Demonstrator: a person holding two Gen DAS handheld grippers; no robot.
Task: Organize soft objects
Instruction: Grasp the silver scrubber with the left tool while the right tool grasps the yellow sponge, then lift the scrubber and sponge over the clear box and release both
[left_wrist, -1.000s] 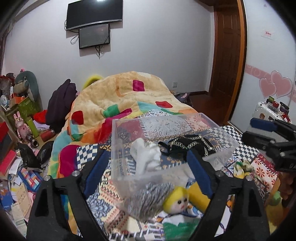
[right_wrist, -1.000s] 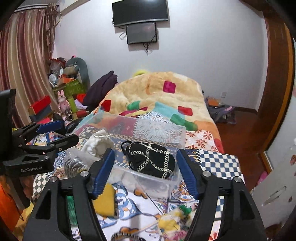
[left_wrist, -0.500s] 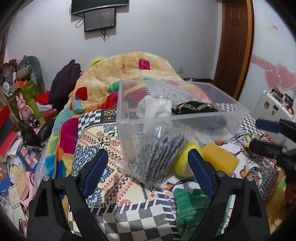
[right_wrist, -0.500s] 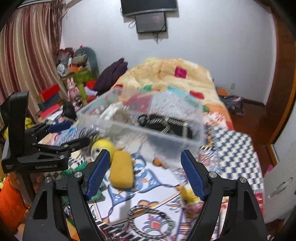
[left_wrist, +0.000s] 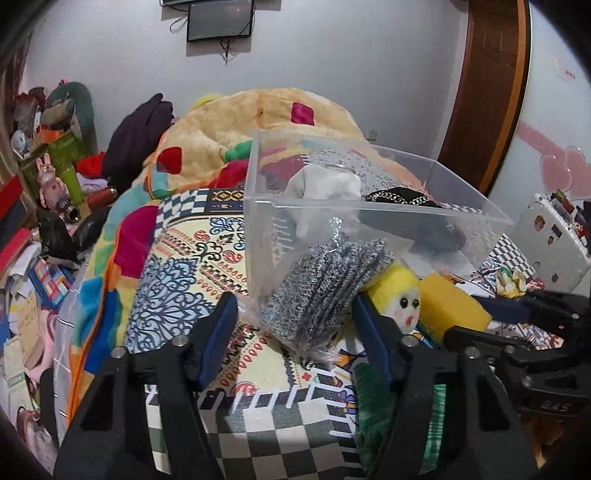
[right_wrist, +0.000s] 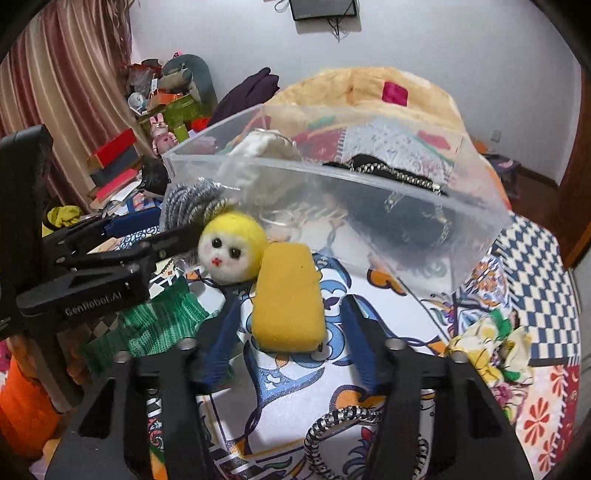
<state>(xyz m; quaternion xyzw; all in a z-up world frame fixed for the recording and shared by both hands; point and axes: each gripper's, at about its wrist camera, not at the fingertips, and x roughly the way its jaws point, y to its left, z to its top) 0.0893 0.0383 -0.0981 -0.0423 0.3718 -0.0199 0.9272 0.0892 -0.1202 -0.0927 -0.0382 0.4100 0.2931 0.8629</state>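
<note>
A clear plastic bin (left_wrist: 436, 221) (right_wrist: 369, 221) stands on the bed with a white soft item (left_wrist: 325, 184) and a black chained bag (left_wrist: 399, 195) inside. In front of it lie a bagged grey knit bundle (left_wrist: 325, 291), a yellow-haired doll head (right_wrist: 231, 249) (left_wrist: 402, 302), a yellow sponge (right_wrist: 288, 299) (left_wrist: 454, 306) and a green knit cloth (right_wrist: 155, 325). My left gripper (left_wrist: 295, 321) is open with the grey bundle between its fingers. My right gripper (right_wrist: 290, 328) is open around the yellow sponge.
A floral scrunchie (right_wrist: 491, 347) lies at the right and a black-and-white cord loop (right_wrist: 340, 424) near the right gripper. A rumpled quilt (left_wrist: 266, 122) fills the far bed. Clutter and boxes (left_wrist: 44, 177) crowd the left side; a white case (left_wrist: 550, 232) stands right.
Both grippers have dropped lower and moved forward. The left one now frames the grey bundle, the right one the yellow sponge. The bin looms closer.
</note>
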